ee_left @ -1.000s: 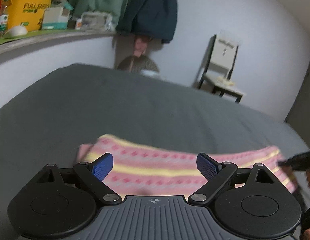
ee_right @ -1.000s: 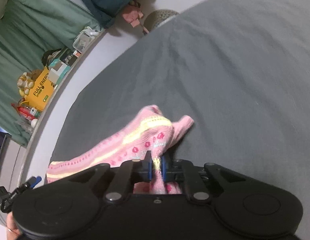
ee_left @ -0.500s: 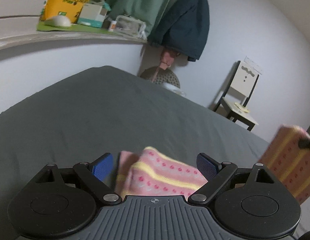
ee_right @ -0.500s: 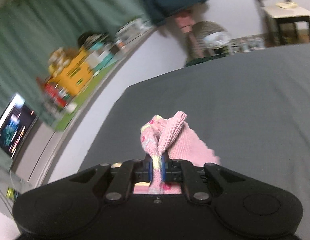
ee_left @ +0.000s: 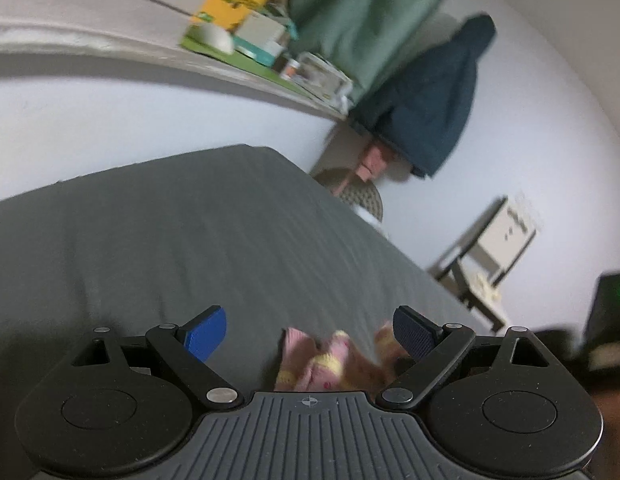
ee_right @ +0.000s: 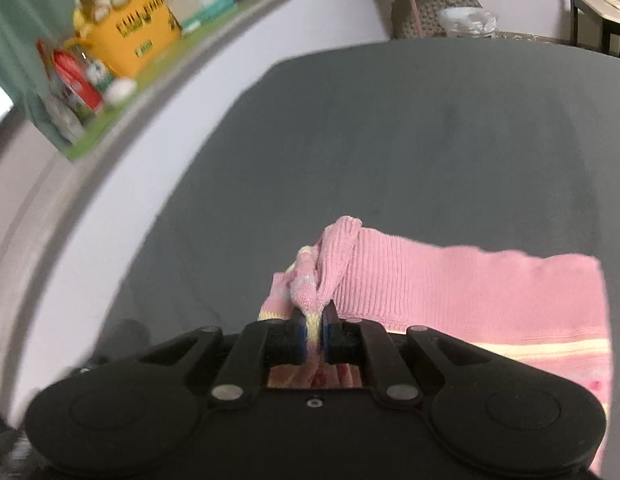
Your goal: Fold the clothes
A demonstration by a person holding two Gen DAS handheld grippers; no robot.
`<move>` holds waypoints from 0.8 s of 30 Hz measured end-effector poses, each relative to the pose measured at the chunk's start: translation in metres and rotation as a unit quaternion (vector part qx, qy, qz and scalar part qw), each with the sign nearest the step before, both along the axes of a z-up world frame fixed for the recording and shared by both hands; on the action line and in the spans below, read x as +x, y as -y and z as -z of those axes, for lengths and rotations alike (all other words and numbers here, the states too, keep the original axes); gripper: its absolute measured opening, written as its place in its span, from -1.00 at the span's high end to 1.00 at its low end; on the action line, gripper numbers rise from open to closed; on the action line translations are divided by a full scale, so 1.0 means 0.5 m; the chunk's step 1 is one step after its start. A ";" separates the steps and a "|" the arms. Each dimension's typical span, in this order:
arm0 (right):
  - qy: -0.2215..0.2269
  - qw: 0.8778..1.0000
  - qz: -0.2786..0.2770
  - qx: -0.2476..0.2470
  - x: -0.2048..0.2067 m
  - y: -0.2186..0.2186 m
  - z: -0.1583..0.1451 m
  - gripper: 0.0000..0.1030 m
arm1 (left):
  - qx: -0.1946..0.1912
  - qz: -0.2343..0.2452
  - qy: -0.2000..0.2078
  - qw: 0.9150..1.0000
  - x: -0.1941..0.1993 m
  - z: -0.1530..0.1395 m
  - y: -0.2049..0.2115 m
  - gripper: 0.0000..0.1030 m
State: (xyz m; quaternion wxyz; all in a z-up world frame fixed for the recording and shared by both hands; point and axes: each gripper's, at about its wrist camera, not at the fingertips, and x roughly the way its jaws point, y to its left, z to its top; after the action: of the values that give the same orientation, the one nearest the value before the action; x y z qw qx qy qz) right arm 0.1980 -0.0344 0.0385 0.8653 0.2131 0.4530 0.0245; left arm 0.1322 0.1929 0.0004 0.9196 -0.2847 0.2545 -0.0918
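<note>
A pink knit garment with yellow stripes and red dots [ee_right: 462,292] lies on the grey bed sheet [ee_right: 390,140]. My right gripper [ee_right: 314,326] is shut on a bunched corner of it, and the cloth spreads flat to the right, ribbed side up. In the left wrist view a crumpled bit of the same garment [ee_left: 330,360] shows between my fingers. My left gripper [ee_left: 310,336] is open and empty, just above the cloth, with its blue pads wide apart.
A curved white ledge [ee_right: 109,168] runs along the bed's left side, carrying a yellow box [ee_right: 141,40] and several small items. A dark jacket [ee_left: 430,100] hangs on the wall. A chair [ee_left: 490,256] stands beyond the bed.
My right gripper has carried the garment's corner across to the left, folding the cloth over itself. The left view has tilted and swung left; the garment now looks bunched between its fingers.
</note>
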 end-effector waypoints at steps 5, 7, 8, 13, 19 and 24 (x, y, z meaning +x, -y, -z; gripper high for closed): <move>-0.013 1.000 0.010 0.010 0.015 -0.027 0.030 0.85 | -0.025 -0.022 -0.004 0.999 0.013 0.021 -0.007 -0.77; -0.015 1.000 -0.004 0.002 0.015 -0.034 0.037 0.81 | -0.023 -0.019 -0.007 1.000 0.021 0.027 0.003 -0.77; -0.020 1.000 -0.014 0.003 0.016 -0.035 0.042 0.73 | -0.019 -0.015 -0.008 1.000 0.024 0.029 0.008 -0.77; 0.014 0.997 -0.048 0.064 -0.005 0.001 0.000 0.47 | -0.011 -0.009 -0.012 1.000 0.034 0.032 0.025 -0.77; 0.027 0.995 -0.092 0.022 -0.048 0.008 -0.049 0.06 | -0.027 -0.036 -0.002 0.999 0.029 0.032 0.022 -0.77; -0.029 0.993 -0.117 -0.001 -0.019 -0.048 -0.014 -0.07 | -0.036 -0.067 0.001 0.997 0.015 0.036 -0.001 -0.77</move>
State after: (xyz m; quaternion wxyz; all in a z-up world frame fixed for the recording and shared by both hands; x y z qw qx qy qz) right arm 0.1883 -0.0104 0.0456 0.8432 0.1578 0.4999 0.1190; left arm 0.1395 0.1932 -0.0178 0.9131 -0.3341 0.2304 -0.0390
